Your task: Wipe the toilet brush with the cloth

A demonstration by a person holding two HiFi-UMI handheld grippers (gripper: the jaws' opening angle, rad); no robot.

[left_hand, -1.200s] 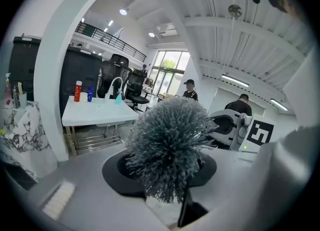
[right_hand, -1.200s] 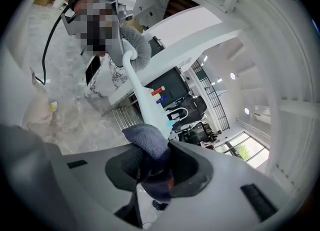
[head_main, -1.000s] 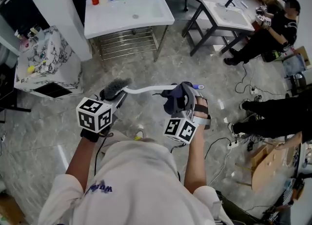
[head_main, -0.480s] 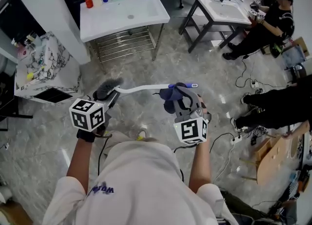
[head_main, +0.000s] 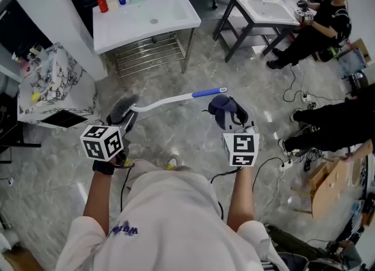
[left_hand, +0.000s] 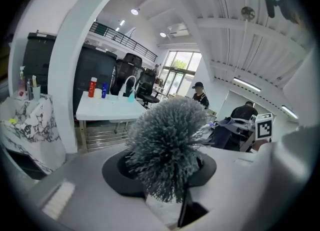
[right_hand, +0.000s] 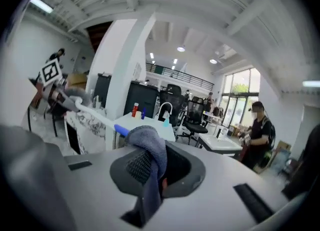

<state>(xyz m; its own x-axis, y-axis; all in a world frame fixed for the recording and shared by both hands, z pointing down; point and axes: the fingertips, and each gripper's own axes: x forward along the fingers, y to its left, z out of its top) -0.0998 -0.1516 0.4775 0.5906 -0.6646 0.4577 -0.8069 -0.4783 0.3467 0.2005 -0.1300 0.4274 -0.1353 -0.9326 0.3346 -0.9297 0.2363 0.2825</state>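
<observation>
Head view: left claw (head_main: pixel 127 121) tight on toilet brush (head_main: pixel 170 101), right claw (head_main: pixel 230 117) tight on cloth (head_main: pixel 220 104).

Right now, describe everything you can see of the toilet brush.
The toilet brush has a round head of grey bristles, a thin curved white handle, plastic by its look, and a blue grip end. It lies nearly level in the air above the floor. The left gripper is shut on it at the bristle end. The blue-grey cloth is close beside the blue end; whether they touch cannot be told.
</observation>
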